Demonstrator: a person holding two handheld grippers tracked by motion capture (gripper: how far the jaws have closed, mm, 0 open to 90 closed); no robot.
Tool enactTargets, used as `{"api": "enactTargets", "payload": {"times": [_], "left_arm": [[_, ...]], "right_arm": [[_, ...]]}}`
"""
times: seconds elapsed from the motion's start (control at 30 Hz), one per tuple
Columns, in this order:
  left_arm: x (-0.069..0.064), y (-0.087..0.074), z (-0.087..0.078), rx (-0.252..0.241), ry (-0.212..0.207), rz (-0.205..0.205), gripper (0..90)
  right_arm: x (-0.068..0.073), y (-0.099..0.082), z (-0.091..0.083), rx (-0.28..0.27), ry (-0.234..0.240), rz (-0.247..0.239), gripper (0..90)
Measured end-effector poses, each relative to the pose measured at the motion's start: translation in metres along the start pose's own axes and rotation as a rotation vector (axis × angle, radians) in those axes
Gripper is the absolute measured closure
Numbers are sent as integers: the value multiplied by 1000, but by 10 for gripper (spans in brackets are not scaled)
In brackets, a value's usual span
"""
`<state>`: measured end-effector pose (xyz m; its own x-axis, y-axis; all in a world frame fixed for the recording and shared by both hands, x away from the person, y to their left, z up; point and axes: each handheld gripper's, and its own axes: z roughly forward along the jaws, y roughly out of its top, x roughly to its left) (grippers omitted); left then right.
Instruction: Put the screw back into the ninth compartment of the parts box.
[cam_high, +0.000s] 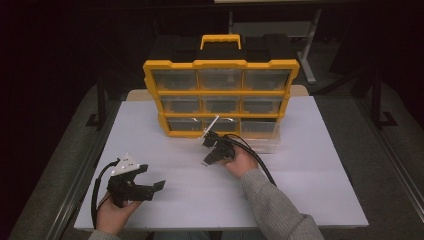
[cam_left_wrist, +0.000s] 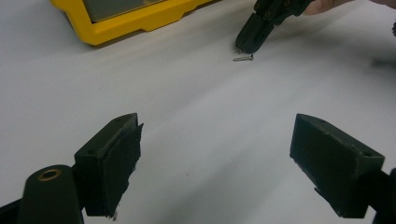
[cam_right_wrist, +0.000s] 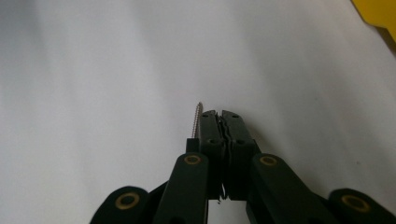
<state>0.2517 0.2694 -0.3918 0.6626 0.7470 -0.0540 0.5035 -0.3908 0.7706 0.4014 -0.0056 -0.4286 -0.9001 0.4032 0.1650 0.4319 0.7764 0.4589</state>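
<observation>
The left gripper (cam_left_wrist: 217, 154) is wide open – nothing in it. The right gripper (cam_right_wrist: 219, 122) is squeezed tight, tips down on the white table (cam_high: 310, 170), a small screw (cam_right_wrist: 196, 119) just beside them, near the yellow drawer box (cam_high: 220, 95).

A white table (cam_high: 310, 165) was set on grey flooring (cam_high: 385, 165), with dark metal frame legs (cam_high: 101, 100) seen against an unlit, black background.
</observation>
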Motion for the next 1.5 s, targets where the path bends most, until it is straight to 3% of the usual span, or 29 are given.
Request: {"api": "enactTargets", "payload": {"times": [0.33, 0.57, 0.6, 0.63, 0.7, 0.73, 0.77, 0.83, 0.87, 1.0, 1.13, 1.5], "left_arm": [[0, 0, 0, -2, 0, 1, 157], [-1, 1, 0, -6, -1, -2, 157], [-1, 1, 0, -6, -1, -2, 157], [-1, 1, 0, -7, -2, 0, 157], [-1, 1, 0, -7, -2, 0, 157], [-1, 1, 0, -7, -2, 0, 157], [-1, 1, 0, -7, -2, 0, 157], [-1, 1, -1, -9, 0, -2, 157], [-1, 1, -1, -9, 0, -3, 157], [-1, 1, 0, -9, -1, -2, 157], [-2, 1, 0, -15, -1, -7, 157], [-3, 1, 1, -10, -2, -4, 157]], "right_arm": [[4, 4, -16, -4, 21, -20, 871], [3, 9, -43, -29, 50, -38, 871], [8, 9, -49, 13, 43, 35, 871], [3, 10, -49, -33, 48, -30, 871], [2, 11, -56, -47, 55, -36, 871], [-1, 11, -58, -68, 72, -70, 870], [9, 11, -70, 34, 62, 98, 871], [9, 11, -79, 37, 53, 121, 871], [-4, 11, -75, -79, 52, -53, 871], [-6, 10, -93, -68, 39, -8, 871], [-12, 8, -107, -94, 36, -25, 871], [-26, -7, -140, -113, -6, 22, 871]]}}
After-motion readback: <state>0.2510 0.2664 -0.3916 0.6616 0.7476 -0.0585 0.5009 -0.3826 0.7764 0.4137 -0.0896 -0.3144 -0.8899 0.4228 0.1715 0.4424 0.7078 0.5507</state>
